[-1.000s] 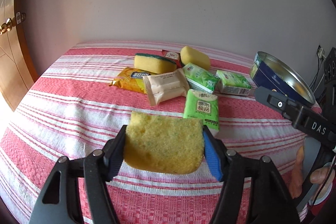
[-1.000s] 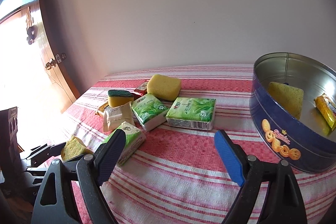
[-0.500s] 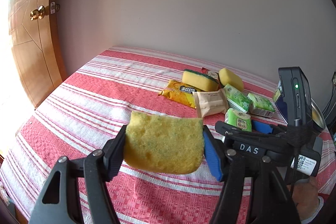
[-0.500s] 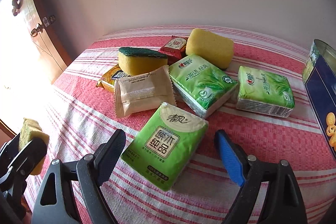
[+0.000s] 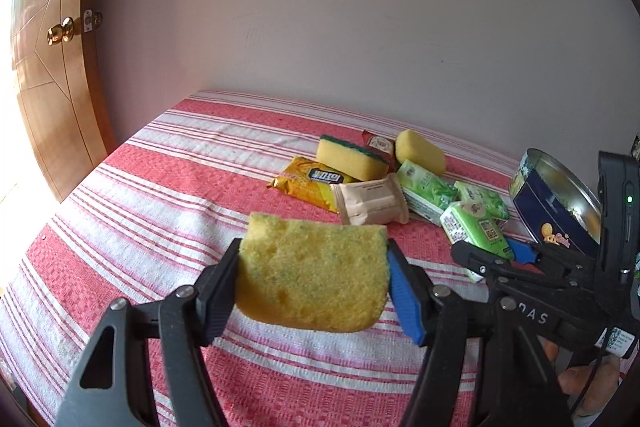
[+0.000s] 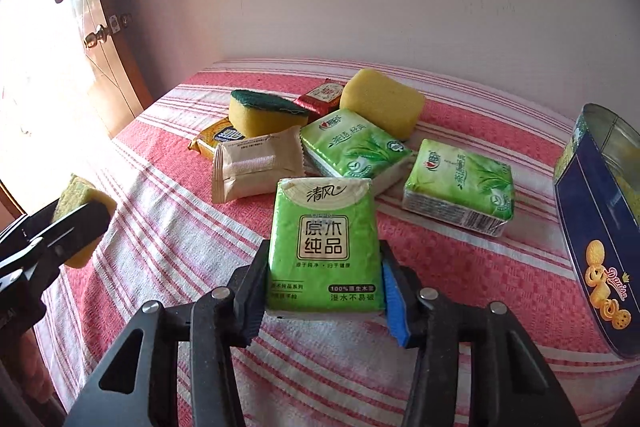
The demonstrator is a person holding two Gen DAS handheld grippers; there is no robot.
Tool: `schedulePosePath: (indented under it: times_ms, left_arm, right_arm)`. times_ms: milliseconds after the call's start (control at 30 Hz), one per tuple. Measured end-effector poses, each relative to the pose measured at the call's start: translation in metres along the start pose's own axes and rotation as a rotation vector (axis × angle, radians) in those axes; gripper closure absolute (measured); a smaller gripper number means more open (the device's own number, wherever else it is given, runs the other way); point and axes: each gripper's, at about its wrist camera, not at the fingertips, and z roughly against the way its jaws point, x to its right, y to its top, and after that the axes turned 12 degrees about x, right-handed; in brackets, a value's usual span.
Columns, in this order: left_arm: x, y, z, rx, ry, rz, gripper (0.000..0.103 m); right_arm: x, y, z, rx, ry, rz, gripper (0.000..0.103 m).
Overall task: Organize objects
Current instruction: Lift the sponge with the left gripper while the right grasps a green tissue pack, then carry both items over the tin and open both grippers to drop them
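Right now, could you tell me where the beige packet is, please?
In the right wrist view the beige packet lies left of centre on the striped cloth, in front of the green-topped sponge and beside a green tissue pack.

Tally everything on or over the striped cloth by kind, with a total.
Sponges: 3, one in the left gripper
Green tissue packs: 3, one in the closing right gripper
Snack packets: 3
Cookie tin: 1
Total: 10

Striped red-and-white cloth (image 5: pixel 168 195) covers the surface. Plain wall (image 5: pixel 340 7) behind; wooden door (image 5: pixel 52 75), apparently brass-knobbed, at left.
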Motion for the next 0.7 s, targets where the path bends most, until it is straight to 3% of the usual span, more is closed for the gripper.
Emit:
schedulePosePath:
  times_ms: [133, 333, 700]
  left_arm:
    - [0.030, 0.005, -0.007, 0.020, -0.035, -0.023, 0.036]
    - [0.090, 0.015, -0.016, 0.056, -0.103, -0.065, 0.036]
    - [0.195, 0.027, -0.028, 0.127, -0.210, -0.120, 0.036]
  right_arm:
    - [0.033, 0.008, 0.037, 0.121, 0.016, -0.038, 0.051]
    - [0.070, 0.026, 0.074, 0.300, -0.060, -0.031, 0.051]
    - [0.148, 0.033, 0.105, 0.366, -0.246, -0.081, 0.051]
